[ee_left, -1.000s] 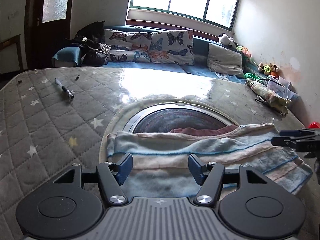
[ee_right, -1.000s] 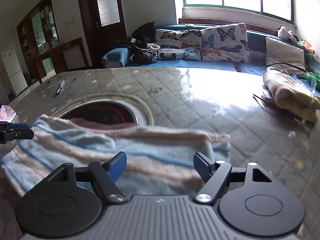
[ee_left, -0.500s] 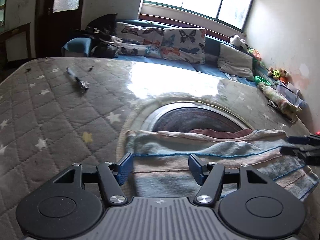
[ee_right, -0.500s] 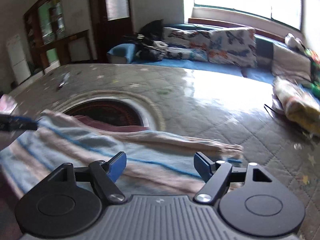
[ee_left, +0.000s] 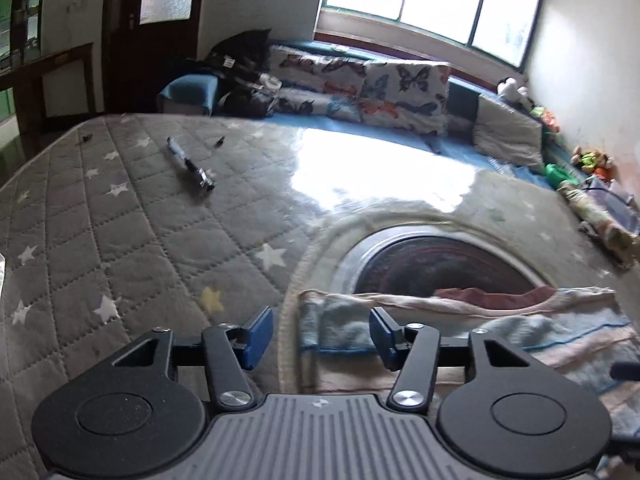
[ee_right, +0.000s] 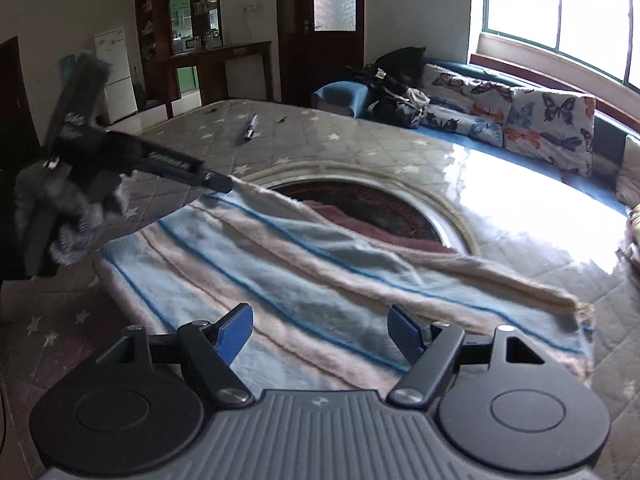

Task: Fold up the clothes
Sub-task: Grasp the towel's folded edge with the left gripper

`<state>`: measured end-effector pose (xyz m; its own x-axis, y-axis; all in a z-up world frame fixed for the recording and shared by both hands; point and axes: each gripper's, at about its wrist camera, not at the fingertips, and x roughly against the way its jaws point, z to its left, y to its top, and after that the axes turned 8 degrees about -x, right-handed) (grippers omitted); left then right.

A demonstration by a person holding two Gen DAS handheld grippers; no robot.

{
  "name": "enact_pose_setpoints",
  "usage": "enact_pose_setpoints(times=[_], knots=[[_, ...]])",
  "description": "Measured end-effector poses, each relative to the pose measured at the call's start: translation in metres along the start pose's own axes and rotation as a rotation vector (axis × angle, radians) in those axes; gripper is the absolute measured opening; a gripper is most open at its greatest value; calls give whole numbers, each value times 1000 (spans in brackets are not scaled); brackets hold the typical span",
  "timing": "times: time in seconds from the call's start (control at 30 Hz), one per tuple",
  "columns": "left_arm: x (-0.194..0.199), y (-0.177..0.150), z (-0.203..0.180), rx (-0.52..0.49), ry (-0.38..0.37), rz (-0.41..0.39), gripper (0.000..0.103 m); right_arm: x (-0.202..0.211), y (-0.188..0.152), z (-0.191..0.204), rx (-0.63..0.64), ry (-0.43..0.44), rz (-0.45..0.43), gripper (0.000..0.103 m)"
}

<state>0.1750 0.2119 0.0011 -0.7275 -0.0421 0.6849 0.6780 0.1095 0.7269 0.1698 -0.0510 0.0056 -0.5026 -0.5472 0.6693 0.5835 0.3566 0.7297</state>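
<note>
The striped garment lies on the quilted mattress, its far edge overlapping the round patterned inset with a maroon cloth just behind it. Both the left gripper and the right gripper are spread wide, holding nothing. A pen lies well apart, butterfly cushions beyond.

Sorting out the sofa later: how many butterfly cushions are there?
3: one cushion upright on the right, one upright beside it, one lying in front. The bag may hide more.
</note>
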Motion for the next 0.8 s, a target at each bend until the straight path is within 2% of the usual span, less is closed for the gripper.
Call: enact_pose_setpoints(times=[0.2, 0.33, 0.47, 0.67, 0.73, 0.8], knots=[[-8, 2, 5, 9, 9, 13, 54, 0, -3, 7, 6, 21, 9, 74], [6, 0, 16, 29, 5, 0, 54, 3, 0, 22, 50, 45, 10, 70], [29, -4, 30, 57, 11, -24, 55, -5, 1, 55, 135, 87, 19, 68], [61, -13, 50, 103, 13, -55, 61, -24, 0, 110, 284, 143, 32, 58], [68, -19, 55, 122, 8, -56, 66, -31, 0, 129, 334, 161, 36, 51], [72, -25, 59, 144, -7, -54, 68, -37, -1, 147, 384, 180, 40, 50]])
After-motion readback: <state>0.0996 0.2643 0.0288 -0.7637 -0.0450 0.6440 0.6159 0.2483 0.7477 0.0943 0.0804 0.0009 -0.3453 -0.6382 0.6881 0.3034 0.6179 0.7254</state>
